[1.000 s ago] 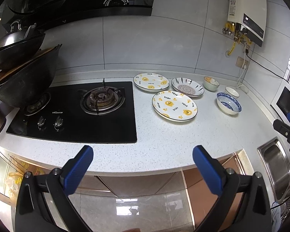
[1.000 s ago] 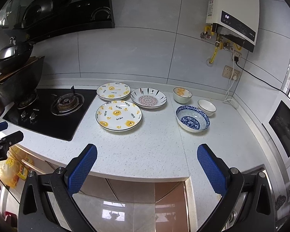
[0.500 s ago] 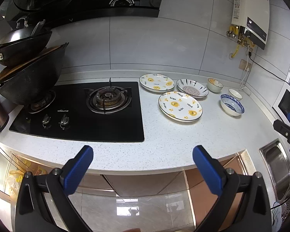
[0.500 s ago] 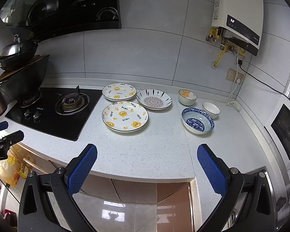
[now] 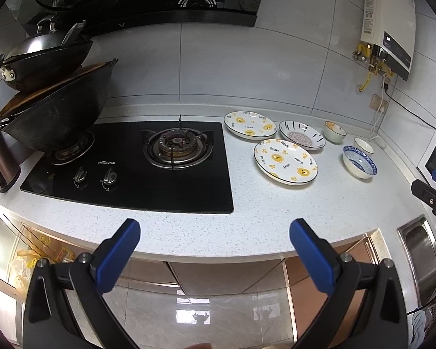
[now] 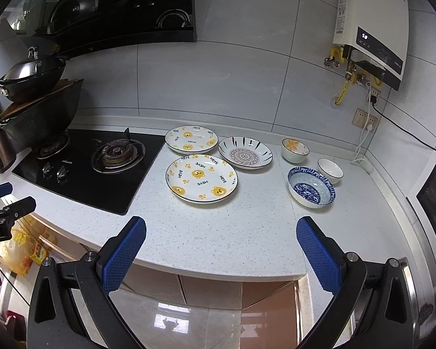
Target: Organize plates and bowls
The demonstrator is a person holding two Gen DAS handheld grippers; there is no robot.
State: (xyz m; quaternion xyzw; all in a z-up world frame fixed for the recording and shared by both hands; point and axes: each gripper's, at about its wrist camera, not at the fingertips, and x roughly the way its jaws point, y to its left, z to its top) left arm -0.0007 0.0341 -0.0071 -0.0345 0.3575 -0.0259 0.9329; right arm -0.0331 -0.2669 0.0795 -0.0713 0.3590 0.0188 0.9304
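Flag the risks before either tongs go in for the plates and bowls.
1. The near bear plate sits very close to the far bear plate and the patterned plate; lifting one could knock or chip a neighbour.
2. The blue bowl almost touches the small white bowl, leaving little room for a finger between them.
3. Both left tongs and right tongs are open and empty off the counter edge; glossy rims may slip.

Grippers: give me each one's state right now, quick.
Left gripper: open, holding nothing.
Right gripper: open, holding nothing.
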